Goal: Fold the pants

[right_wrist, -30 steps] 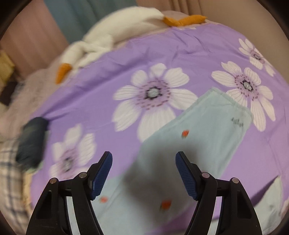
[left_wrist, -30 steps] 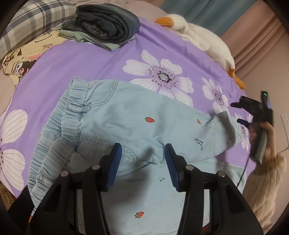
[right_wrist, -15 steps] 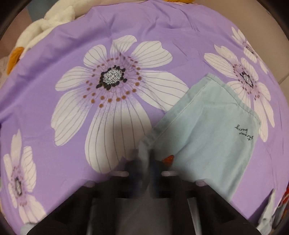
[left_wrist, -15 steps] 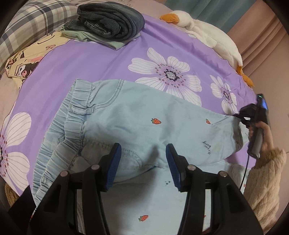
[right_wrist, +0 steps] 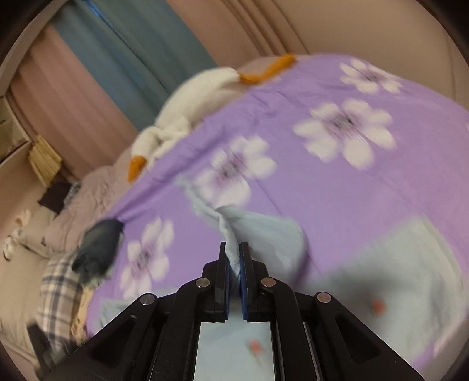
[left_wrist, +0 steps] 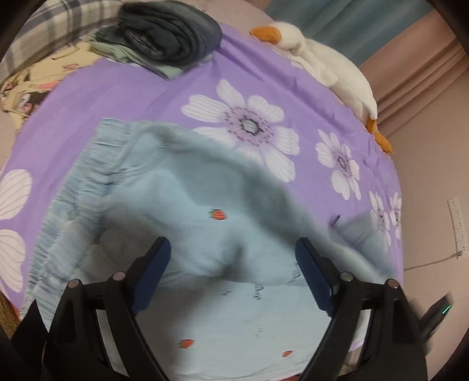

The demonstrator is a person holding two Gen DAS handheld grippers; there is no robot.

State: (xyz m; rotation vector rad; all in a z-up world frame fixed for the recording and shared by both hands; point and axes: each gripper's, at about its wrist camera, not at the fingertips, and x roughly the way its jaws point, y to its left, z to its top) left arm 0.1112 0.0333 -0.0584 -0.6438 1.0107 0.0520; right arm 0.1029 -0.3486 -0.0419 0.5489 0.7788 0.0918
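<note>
Light-blue pants with strawberry print, spread on a bed under a purple flowered sheet. Right tongs: clenched on a pinched fold of one pant leg, the cloth rising from between the pads and trailing ahead. Left tongs: jaws opening, released, poised over the pants' seat without pressing it. Beyond both tongs: a plush goose; folded dark clothes far left.

A home bedroom: a bed under a purple flowered sheet, a plush goose along its far edge, folded clothes stacked by a plaid pillow, teal and pink curtains behind.
</note>
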